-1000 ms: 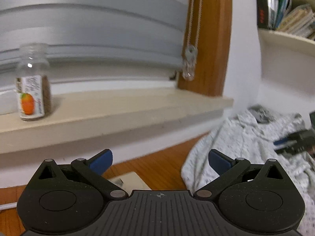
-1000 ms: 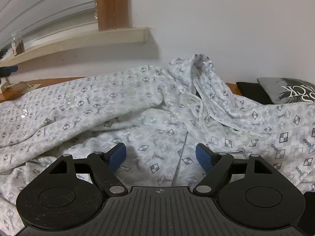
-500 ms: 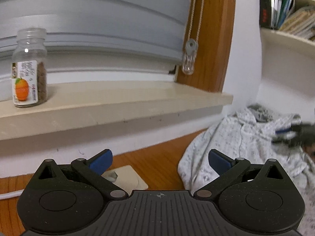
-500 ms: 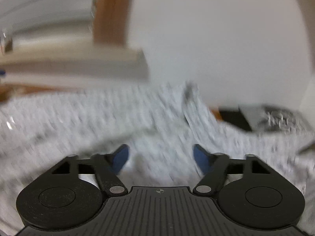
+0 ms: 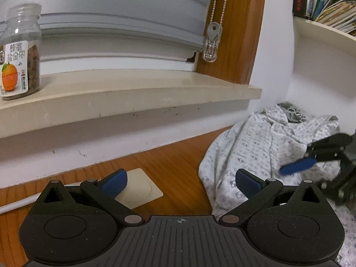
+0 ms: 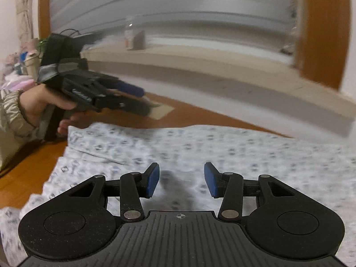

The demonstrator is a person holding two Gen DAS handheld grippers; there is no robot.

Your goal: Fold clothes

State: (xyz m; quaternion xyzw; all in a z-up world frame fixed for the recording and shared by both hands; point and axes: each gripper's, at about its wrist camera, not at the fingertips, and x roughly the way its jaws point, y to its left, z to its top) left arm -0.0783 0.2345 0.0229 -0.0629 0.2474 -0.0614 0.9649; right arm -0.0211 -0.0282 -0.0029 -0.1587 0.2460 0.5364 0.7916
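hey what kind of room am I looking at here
Probably a lived-in room at home, a bedroom or study: a white patterned garment lies on a wooden floor under a beige windowsill with grey blinds, beside a cream bookshelf.

I'm working in a home room: windowsill [image 5: 133, 93] carrying a snack jar [image 5: 20, 53], crammed bookshelf [image 5: 324, 4], wooden floor [image 5: 178, 162].

My left black two-finger gripper with blue pads [image 5: 181, 181] is spread wide, gripping nothing. My right black blue-padded gripper [image 6: 181, 180] is parted too, narrower. My left hand [image 6: 42, 102] wraps its handle, beige cuff at the wrist.
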